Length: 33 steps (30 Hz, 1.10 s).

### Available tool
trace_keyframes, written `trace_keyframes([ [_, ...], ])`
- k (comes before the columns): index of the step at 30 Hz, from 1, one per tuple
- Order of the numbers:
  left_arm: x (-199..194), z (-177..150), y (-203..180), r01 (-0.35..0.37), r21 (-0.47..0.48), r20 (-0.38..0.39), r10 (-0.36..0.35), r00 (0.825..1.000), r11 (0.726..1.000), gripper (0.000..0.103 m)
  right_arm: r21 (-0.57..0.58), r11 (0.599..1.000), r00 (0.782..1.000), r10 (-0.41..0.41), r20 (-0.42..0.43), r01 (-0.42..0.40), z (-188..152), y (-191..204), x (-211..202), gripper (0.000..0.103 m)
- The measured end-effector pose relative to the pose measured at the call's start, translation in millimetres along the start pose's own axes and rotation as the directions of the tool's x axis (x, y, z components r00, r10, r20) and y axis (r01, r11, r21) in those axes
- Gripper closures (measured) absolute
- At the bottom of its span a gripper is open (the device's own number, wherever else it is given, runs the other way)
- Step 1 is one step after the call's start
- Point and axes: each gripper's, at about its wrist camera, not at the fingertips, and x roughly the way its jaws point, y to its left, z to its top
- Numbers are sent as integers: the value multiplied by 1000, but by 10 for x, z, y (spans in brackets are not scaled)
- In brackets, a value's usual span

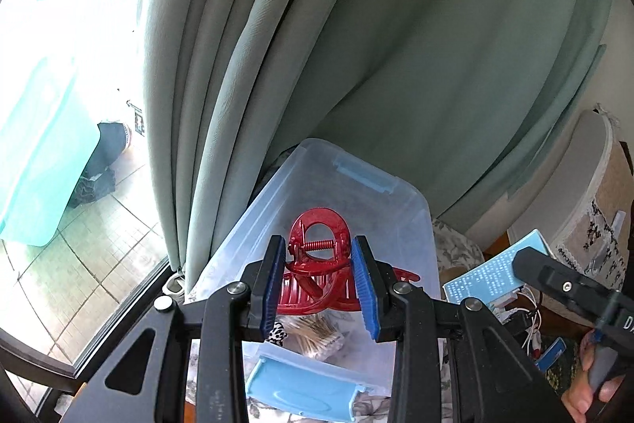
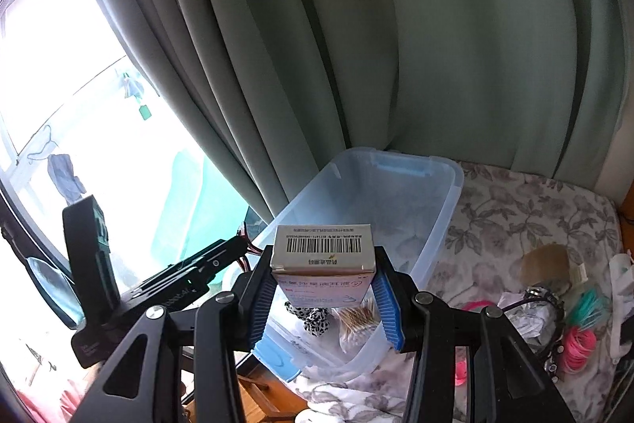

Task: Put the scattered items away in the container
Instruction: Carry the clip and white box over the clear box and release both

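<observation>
Left tool (image 1: 319, 282): blue pads closed on a red hair claw clip (image 1: 321, 264), gripping it at the sides; the clip hangs above the open clear plastic storage bin (image 1: 426, 256).
Right tool (image 2: 323, 298): jaws pressed against both sides of a small white carton (image 2: 325, 260), barcode end facing up, held over the near end of the same bin (image 2: 443, 221).
Inside the bin: a packet of cotton swabs (image 2: 356, 320) and a black-and-white spotted fabric piece (image 2: 313, 318) lie at the near end; the far end shows bare bottom.
Bin details: light blue latch handles at the near (image 1: 301, 389) and far (image 1: 366, 175) ends.
Still scattered: to the right of the bin, on the floral-print cloth (image 2: 515, 217), lie pink hair ties (image 2: 578, 345), teal hair ties (image 2: 590, 304), a dark beaded headband (image 2: 549, 308) and a brown flat piece (image 2: 549, 262).
Hard to make out: the carton's print is too small to read; the items at the far right edge are cut off and blurred.
Room: grey-green curtain (image 1: 356, 46) hangs right behind the bin; a bright window (image 2: 59, 86) at the left, glare washing out most of what is outside.
</observation>
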Motion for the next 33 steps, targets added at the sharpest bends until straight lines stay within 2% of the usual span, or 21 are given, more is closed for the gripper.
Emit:
trace_keyframes([
  [7, 119, 84, -29, 1, 1, -15, -1, 1000, 1000, 68, -2, 1000, 999, -17, -31, 17, 3, -46, 208, 54],
  [26, 621, -47, -76, -32, 9, -116, 33, 993, 999, 67, 10, 999, 989, -49, -139, 51, -24, -235, 737, 54],
  [33, 669, -88, -15, -37, 15, -119, 38, 992, 999, 67, 11, 998, 984, -65, -166, 68, -47, -280, 840, 53],
])
